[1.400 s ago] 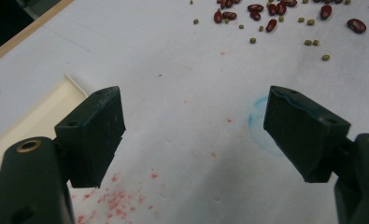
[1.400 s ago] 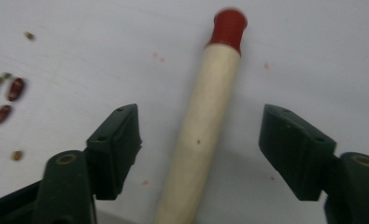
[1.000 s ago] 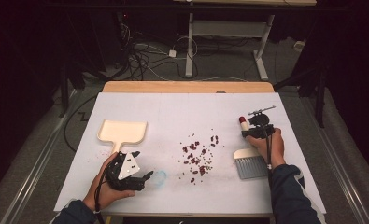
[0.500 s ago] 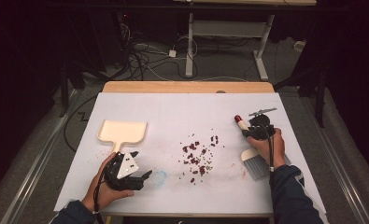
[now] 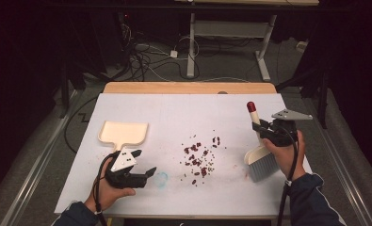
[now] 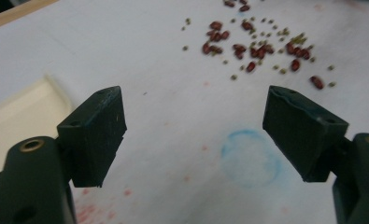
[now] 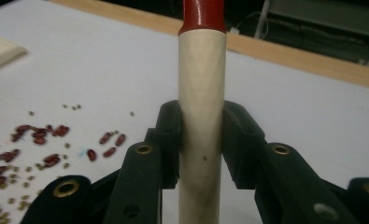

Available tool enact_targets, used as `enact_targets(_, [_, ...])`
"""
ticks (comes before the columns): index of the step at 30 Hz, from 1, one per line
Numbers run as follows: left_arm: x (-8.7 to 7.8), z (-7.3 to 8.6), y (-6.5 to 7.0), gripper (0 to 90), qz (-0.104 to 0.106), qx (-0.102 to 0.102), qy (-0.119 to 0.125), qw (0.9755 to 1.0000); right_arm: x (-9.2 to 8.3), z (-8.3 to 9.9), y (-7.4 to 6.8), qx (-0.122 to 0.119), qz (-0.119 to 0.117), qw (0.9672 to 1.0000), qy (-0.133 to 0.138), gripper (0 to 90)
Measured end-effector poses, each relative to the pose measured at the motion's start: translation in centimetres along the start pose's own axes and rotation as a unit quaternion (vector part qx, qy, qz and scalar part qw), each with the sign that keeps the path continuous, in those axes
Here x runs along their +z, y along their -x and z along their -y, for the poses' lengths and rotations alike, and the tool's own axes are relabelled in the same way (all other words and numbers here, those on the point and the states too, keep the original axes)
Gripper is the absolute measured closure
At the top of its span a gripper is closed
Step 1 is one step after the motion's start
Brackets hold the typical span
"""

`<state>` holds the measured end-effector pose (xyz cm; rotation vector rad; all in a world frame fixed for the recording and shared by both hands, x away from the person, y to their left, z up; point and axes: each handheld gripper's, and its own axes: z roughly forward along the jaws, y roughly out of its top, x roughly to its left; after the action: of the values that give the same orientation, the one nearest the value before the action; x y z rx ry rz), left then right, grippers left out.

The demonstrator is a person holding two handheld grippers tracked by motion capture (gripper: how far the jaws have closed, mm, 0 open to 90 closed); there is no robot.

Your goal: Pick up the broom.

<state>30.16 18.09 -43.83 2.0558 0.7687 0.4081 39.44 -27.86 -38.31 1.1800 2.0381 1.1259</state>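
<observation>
I had the right gripper (image 5: pixel 263 131) clamped on the pale handle of the brush (image 5: pixel 259 157), its jaws having just closed on it, with the red-tipped handle end pointing up and away and the bristles low at the right side of the tabletop (image 5: pixel 183 108). My left gripper (image 5: pixel 141 165) rested near the front left with its jaws spread wide and nothing between them, just in front of the cream dustpan (image 5: pixel 124 133). The scattered beans (image 5: pixel 200 157) lay in the middle, between the two grippers.
</observation>
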Motion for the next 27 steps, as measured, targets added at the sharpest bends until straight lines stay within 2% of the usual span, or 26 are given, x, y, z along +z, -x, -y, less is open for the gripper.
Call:
enact_targets(1, [0.0,0.0,0.0,21.1,0.000,0.000,0.000,1.0000,-0.6,-0.2,-0.3,-0.001,-0.004,0.9999,0.012,70.6])
enact_targets(2, [0.4,-1.3,1.0,21.2,0.023,0.003,0.013,0.9997,-1.2,-0.6,-0.8,-0.001,-0.009,0.9997,0.024,70.6])
enact_targets(5, [1.3,-3.1,2.7,21.2,0.055,0.017,0.028,0.9979,-2.2,-1.4,-2.2,-0.012,-0.013,0.9986,0.050,70.6])
enact_targets(6, [1.3,-3.1,2.7,21.2,0.055,0.017,0.028,0.9979,-2.2,-1.4,-2.2,-0.012,-0.013,0.9986,0.050,70.6])
enact_targets(7, [2.3,-4.9,4.3,21.2,0.082,0.034,0.042,0.9952,-2.8,-1.8,-3.6,-0.022,-0.013,0.9973,0.069,70.6])
enact_targets(9, [3.3,-6.2,5.7,21.6,0.101,0.051,0.053,0.9921,-3.0,-2.0,-4.7,-0.025,-0.016,0.9964,0.080,70.6])
enact_targets(10, [3.3,-6.2,5.7,21.6,0.101,0.051,0.053,0.9921,-3.0,-2.0,-4.7,-0.025,-0.016,0.9964,0.080,70.6])
enact_targets(11, [4.1,-7.0,6.7,21.6,0.110,0.063,0.057,0.9903,-3.2,-2.1,-6.1,-0.030,-0.016,0.9950,0.094,70.5])
enact_targets(12, [5.4,-7.9,7.8,22.0,0.126,0.074,0.060,0.9875,-3.2,-2.1,-6.7,-0.035,-0.015,0.9945,0.098,70.5])
enact_targets(14, [6.8,-8.7,8.9,22.2,0.141,0.079,0.056,0.9853,-3.3,-2.1,-7.5,-0.037,-0.013,0.9934,0.108,70.5])
enact_targets(15, [6.8,-8.7,8.9,22.3,0.141,0.079,0.056,0.9853,-3.3,-2.1,-8.0,-0.038,-0.013,0.9931,0.111,70.5])
enact_targets(16, [7.6,-9.1,9.5,22.4,0.148,0.079,0.057,0.9842,-3.4,-2.0,-8.4,-0.038,-0.014,0.9924,0.116,70.5])
enact_targets(18, [9.1,-9.9,10.4,24.0,0.144,0.078,0.061,0.9846,-3.6,-2.0,-9.2,-0.045,-0.021,0.9913,0.122,70.5])
enact_targets(22, [10.6,-10.2,10.8,31.0,0.137,0.066,0.061,0.9864,-4.0,-2.0,-10.5,-0.053,-0.032,0.9891,0.134,70.5])
enact_targets(24, [10.9,-10.1,10.8,35.1,0.126,0.066,0.058,0.9882,-4.2,-2.0,-10.9,-0.051,-0.038,0.9886,0.136,70.4])
enact_targets(25, [11.0,-10.0,10.6,38.3,0.131,0.063,0.060,0.9876,-4.3,-2.0,-11.1,-0.054,-0.043,0.9878,0.139,70.4])
enact_targets(27, [10.9,-10.0,10.2,42.2,0.125,0.056,0.062,0.9887,-4.6,-2.0,-11.6,-0.055,-0.049,0.9870,0.143,70.4])
